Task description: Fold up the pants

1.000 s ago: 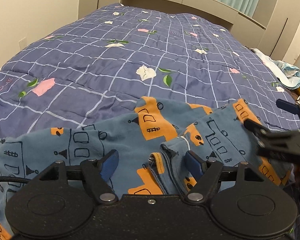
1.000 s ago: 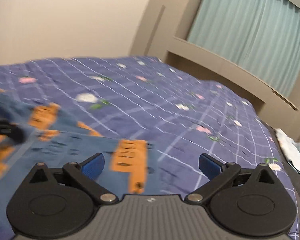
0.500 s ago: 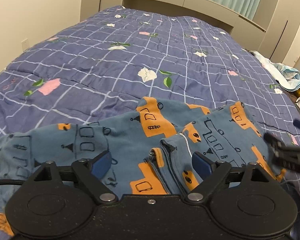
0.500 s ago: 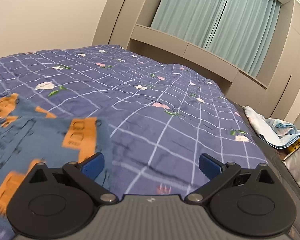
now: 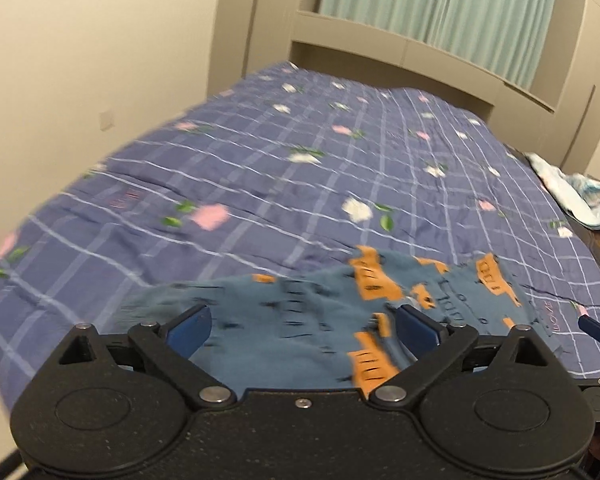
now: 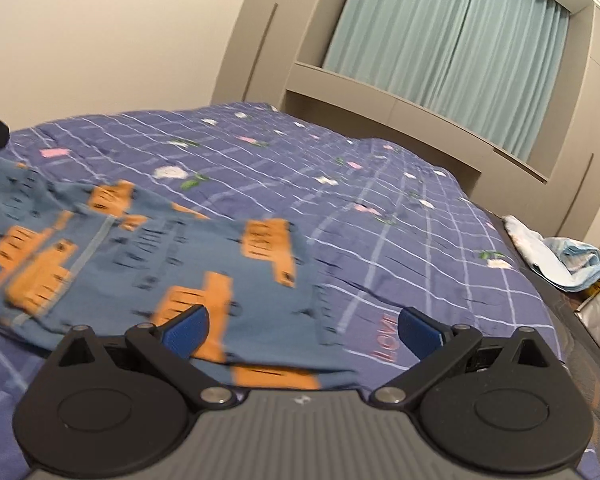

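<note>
Both tongs stand spread wide, with nothing pinched between their blue pads. Left tongs (image 5: pixel 302 326) hang just above the pants (image 5: pixel 328 312), which fill the gap between its two fingers; whether a pad touches the cloth cannot be told through the blur. Right tongs (image 6: pixel 302 328) sit at the pants' (image 6: pixel 140 252) right end: the left pad (image 6: pixel 186 330) is over an orange patch of the cloth, the right pad (image 6: pixel 418 332) is over bare quilt (image 6: pixel 400 216), beside the pink lettering stitched there. In the left view a blue tip and black frame of the right tongs (image 5: pixel 598 334) show at the right border, just past the pants' right edge. In the right view a dark bit at the far left border is likely part of the left tongs, too little of it to be sure.

Pants, blue with orange and black prints, lie rumpled and partly doubled over along the near edge of the bed (image 5: pixel 260 184), nearer its right side in the left view. Beyond the bed's right edge lies a pale blue cloth (image 6: pixel 560 256). Green curtains (image 6: pixel 460 52) hang behind the headboard.
</note>
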Tool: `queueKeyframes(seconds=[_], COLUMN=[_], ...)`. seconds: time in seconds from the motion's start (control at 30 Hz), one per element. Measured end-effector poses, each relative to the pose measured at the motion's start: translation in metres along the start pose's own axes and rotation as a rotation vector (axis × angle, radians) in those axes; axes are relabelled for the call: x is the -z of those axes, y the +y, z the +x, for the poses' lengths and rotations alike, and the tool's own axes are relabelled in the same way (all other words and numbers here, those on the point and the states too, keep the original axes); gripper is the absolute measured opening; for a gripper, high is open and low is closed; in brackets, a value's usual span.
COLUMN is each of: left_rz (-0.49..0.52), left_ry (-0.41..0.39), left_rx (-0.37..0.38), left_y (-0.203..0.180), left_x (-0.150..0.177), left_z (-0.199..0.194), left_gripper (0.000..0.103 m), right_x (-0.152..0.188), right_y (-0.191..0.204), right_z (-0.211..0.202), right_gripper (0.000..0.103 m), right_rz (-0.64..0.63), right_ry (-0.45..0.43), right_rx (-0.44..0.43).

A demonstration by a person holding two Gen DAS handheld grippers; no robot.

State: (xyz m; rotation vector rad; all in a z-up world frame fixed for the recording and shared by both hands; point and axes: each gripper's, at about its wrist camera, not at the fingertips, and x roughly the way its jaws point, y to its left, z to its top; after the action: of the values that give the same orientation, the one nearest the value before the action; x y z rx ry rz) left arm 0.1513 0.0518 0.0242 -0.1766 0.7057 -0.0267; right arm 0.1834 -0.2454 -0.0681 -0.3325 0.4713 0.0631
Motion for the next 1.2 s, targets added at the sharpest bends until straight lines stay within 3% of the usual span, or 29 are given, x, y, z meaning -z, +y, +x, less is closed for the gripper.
queueKeyframes(seconds=[0.3,0.47,0.67,0.93,1.2], left_rz=[-0.069,-0.164,-0.262,-0.322,-0.355], left_ry=[-0.022,-0.026,-0.039,-0.022,-0.096], left_rx=[-0.090,-0.032,0.018,0.092,0.148], left_y=[0.072,0.095,0.096,0.093,0.103], left_x=[0.022,0.046,0.062,0.073,0.084], left_z=[-0.040,-0.028,0.001,0.025,0.025], left_gripper=[0.102,0.102,0.102,0.102,0.102], right_x=[-0.010,-0.011,-0.010,-0.004,-0.002], right_y=[0.058,0.086,0.094,0.098,0.099], right_z=[-0.011,-0.012,-0.010,-0.004,-0.004], right_gripper=[0.103,0.103,0.103,0.103,0.103], right_rz=[-0.068,-0.128,-0.104,-0.103,-0.107], right_ry=[-0.035,-0.060,-0.056,-0.056,-0.064], right_rx=[-0.111,-0.073,-0.069,-0.039,-0.028])
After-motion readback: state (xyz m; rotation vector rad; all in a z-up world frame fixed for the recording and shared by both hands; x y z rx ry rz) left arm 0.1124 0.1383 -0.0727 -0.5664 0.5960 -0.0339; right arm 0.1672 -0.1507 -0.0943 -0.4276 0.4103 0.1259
